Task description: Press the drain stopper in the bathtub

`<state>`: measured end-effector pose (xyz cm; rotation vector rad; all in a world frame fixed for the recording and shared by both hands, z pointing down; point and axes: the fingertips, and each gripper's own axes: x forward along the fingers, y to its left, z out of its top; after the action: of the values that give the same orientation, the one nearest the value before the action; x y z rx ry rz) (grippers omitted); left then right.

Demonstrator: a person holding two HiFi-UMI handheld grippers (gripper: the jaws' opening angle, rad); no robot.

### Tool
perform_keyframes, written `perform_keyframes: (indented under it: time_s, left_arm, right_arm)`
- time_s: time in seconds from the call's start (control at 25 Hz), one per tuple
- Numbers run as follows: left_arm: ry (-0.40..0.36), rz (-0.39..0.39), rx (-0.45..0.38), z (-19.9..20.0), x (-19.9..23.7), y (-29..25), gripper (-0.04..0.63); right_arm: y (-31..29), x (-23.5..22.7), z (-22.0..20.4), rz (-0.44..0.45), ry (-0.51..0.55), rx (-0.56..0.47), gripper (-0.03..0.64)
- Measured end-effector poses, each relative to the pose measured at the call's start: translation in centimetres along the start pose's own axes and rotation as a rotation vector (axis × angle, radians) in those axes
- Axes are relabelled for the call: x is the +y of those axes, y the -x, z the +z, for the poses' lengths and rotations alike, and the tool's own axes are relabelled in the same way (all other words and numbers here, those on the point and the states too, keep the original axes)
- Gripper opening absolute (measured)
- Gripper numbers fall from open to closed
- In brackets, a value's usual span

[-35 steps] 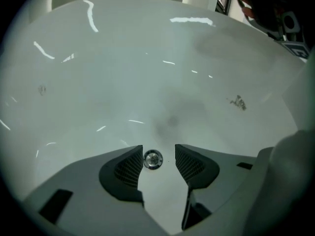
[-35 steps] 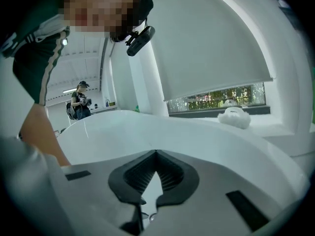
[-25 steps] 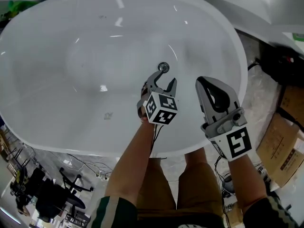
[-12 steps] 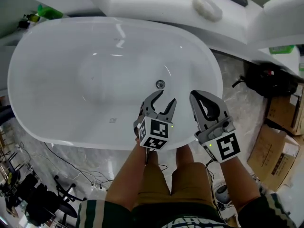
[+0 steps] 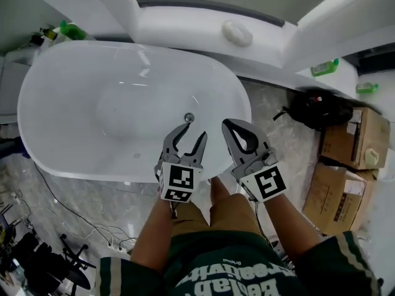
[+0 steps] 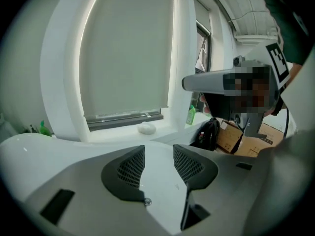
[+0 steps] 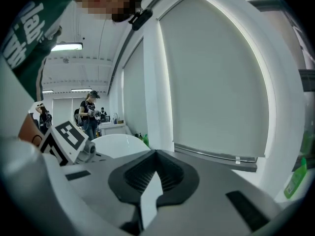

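The drain stopper (image 5: 189, 117) is sitting in the floor of the white bathtub (image 5: 62, 103), toward the rim nearest you, and nothing is touching it. You are holding the left gripper (image 5: 190, 134) clear of the tub, its tips showing just on your side of the stopper in the head view. Its jaws are standing spread. They have just been closing a little, and nothing is lying between them. You are carrying the right gripper (image 5: 229, 126) just beside the left one, over the tub's near rim, with its jaws pressed together at the tips on nothing. Behind the tub, a white oval lump (image 5: 237, 33) is resting on the window ledge (image 5: 185, 23). Off to your right, a black bag (image 5: 315, 111) and cardboard boxes (image 5: 345, 165) are sitting on the marbled floor (image 5: 271, 103).
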<state>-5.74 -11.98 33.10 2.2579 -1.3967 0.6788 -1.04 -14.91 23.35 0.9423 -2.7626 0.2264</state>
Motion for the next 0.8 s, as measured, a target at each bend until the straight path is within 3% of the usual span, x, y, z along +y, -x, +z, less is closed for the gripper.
perform_keyframes:
  time_s: [0.16,0.56,0.8]
  left_arm:
    - [0.038,0.021,-0.057,3.9,-0.4,4.3,0.182]
    - [-0.015,0.089,-0.154,11.5,-2.0,10.2,0.151]
    - [-0.037,0.075,-0.223,15.2,-3.6,13.3,0.128]
  right_arm:
    - [1.2,0.6,4.0,0.013,0.010,-0.023,0.014]
    - [4.3,0.7,9.6,0.061,0.046,-0.088,0.014]
    - [5.5,0.5,13.8,0.073,0.022,-0.119,0.014]
